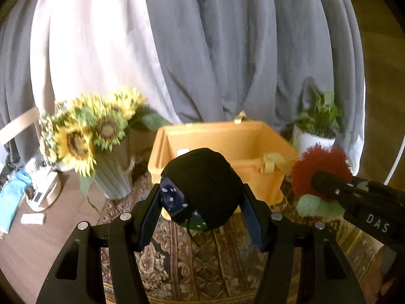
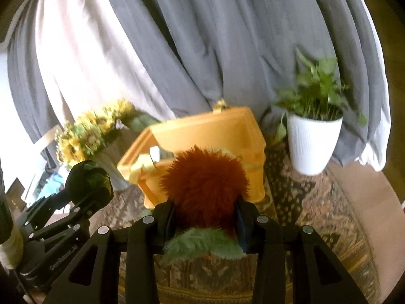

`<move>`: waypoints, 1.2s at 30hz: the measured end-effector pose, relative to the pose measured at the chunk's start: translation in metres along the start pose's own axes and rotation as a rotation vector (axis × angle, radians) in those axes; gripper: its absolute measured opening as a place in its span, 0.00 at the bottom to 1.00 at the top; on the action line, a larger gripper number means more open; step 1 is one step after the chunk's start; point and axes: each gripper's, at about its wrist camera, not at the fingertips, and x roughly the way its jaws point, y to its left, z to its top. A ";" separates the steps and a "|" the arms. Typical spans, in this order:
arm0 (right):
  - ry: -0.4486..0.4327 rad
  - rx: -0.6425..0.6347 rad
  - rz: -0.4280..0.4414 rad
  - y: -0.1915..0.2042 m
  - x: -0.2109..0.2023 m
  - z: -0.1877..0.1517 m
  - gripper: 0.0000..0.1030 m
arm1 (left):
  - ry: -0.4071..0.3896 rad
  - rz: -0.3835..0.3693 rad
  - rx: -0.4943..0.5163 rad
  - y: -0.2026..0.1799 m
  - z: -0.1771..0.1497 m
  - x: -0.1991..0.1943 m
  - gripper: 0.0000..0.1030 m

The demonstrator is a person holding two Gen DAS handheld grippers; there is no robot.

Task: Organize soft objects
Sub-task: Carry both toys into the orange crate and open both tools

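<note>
Above the rug: both grippers hold soft toys in the air, in front of an open orange bin point(image 1: 222, 139).
Left gripper point(image 1: 202, 202): fingers clamped on a round black plush point(image 1: 205, 187) with a blue dotted patch.
Right gripper point(image 2: 205, 215): fingers closed tight on a shaggy red plush point(image 2: 205, 179) with a green fuzzy tuft.
Progress: two toys picked up, neither dropped in yet; the visible part of the bin looks empty.
Remaining: likely carry both over the rim and release.
Surroundings: sunflower vase point(image 1: 114, 177) left, potted plant point(image 2: 314, 141) right.
</note>
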 end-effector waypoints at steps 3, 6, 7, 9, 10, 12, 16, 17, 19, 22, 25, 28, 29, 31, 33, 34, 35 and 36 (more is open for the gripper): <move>-0.032 -0.011 0.014 0.000 -0.007 0.011 0.38 | -0.038 0.009 -0.007 -0.004 0.011 -0.007 0.58; -0.064 -0.019 0.027 0.000 -0.013 0.021 0.38 | -0.067 0.017 -0.004 -0.006 0.022 -0.011 0.58; -0.073 -0.019 0.031 -0.001 -0.014 0.024 0.38 | -0.075 0.022 -0.003 -0.008 0.025 -0.012 0.58; -0.092 -0.021 0.040 -0.001 -0.015 0.032 0.38 | -0.092 0.027 -0.002 -0.009 0.032 -0.014 0.58; -0.102 -0.022 0.043 -0.001 -0.016 0.035 0.38 | -0.100 0.029 -0.003 -0.009 0.036 -0.014 0.58; -0.120 -0.023 0.052 -0.001 -0.017 0.042 0.38 | -0.111 0.031 -0.004 -0.010 0.042 -0.014 0.58; -0.146 -0.028 0.070 -0.001 -0.014 0.054 0.38 | -0.130 0.037 -0.004 -0.010 0.053 -0.013 0.58; -0.151 -0.031 0.074 0.000 -0.014 0.056 0.38 | -0.134 0.039 -0.003 -0.010 0.056 -0.012 0.58; -0.163 -0.038 0.076 0.002 -0.012 0.063 0.38 | -0.139 0.043 0.000 -0.011 0.062 -0.009 0.58; -0.172 -0.046 0.082 0.002 -0.005 0.073 0.38 | -0.133 0.039 0.007 -0.011 0.071 -0.001 0.58; -0.176 -0.050 0.086 0.001 0.002 0.082 0.38 | -0.127 0.039 0.014 -0.010 0.080 0.008 0.58; -0.176 -0.059 0.082 0.000 0.012 0.091 0.38 | -0.121 0.044 0.012 -0.009 0.088 0.019 0.58; -0.174 -0.062 0.080 0.000 0.016 0.094 0.38 | -0.118 0.045 0.011 -0.008 0.091 0.024 0.58; -0.168 -0.068 0.078 0.000 0.023 0.099 0.38 | -0.110 0.048 0.010 -0.007 0.095 0.033 0.58; -0.161 -0.074 0.076 0.000 0.033 0.104 0.38 | -0.100 0.045 0.009 -0.006 0.099 0.044 0.58; -0.158 -0.077 0.074 0.000 0.036 0.106 0.38 | -0.095 0.045 0.008 -0.005 0.101 0.048 0.58; -0.154 -0.080 0.072 0.000 0.041 0.108 0.38 | -0.090 0.046 0.008 -0.004 0.103 0.054 0.58; -0.148 -0.083 0.070 0.000 0.046 0.110 0.38 | -0.085 0.046 0.009 -0.004 0.104 0.059 0.58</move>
